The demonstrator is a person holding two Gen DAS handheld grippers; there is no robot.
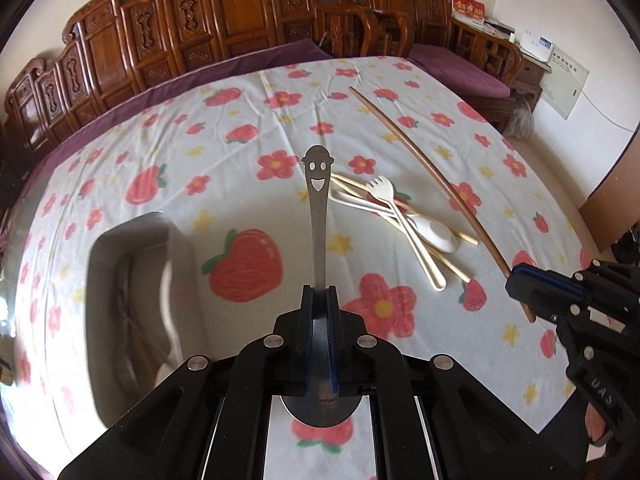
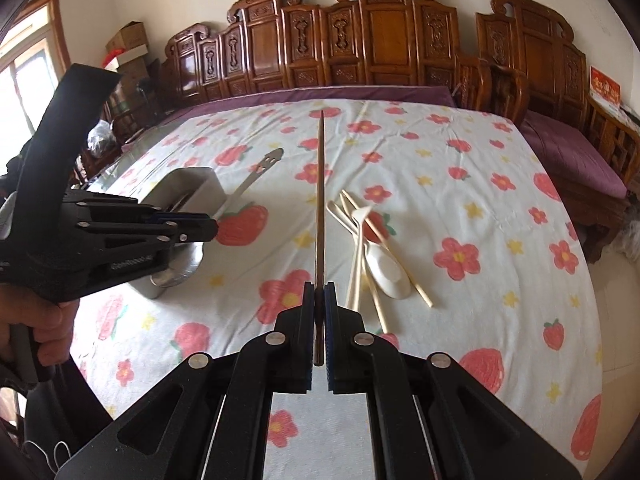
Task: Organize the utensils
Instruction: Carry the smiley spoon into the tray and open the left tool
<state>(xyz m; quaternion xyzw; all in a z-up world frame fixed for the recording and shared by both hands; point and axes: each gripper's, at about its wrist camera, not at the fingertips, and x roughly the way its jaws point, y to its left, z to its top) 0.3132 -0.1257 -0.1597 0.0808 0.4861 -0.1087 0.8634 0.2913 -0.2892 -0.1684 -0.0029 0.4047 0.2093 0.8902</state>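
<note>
My left gripper (image 1: pixel 319 292) is shut on a metal spoon (image 1: pixel 317 208) with a smiling face cut into its handle. The handle points away from me and the bowl lies under the fingers. In the right wrist view the same left gripper (image 2: pixel 210 228) holds this metal spoon (image 2: pixel 260 170) above a steel box (image 2: pixel 188 188). My right gripper (image 2: pixel 319 290) is shut on a long brown chopstick (image 2: pixel 320 200) that points straight ahead. The left wrist view shows the right gripper (image 1: pixel 520 282) and the brown chopstick (image 1: pixel 420 160) above the cloth. White plastic utensils (image 1: pixel 400 216) and pale chopsticks lie in a pile.
The steel box (image 1: pixel 132 280) sits blurred at the left, with something long inside. A strawberry-and-flower cloth (image 2: pixel 460 184) covers the table. Carved wooden benches (image 2: pixel 380 40) with purple cushions stand behind it. A person's hand (image 2: pixel 44 328) grips the left tool. The table's edge curves along the right.
</note>
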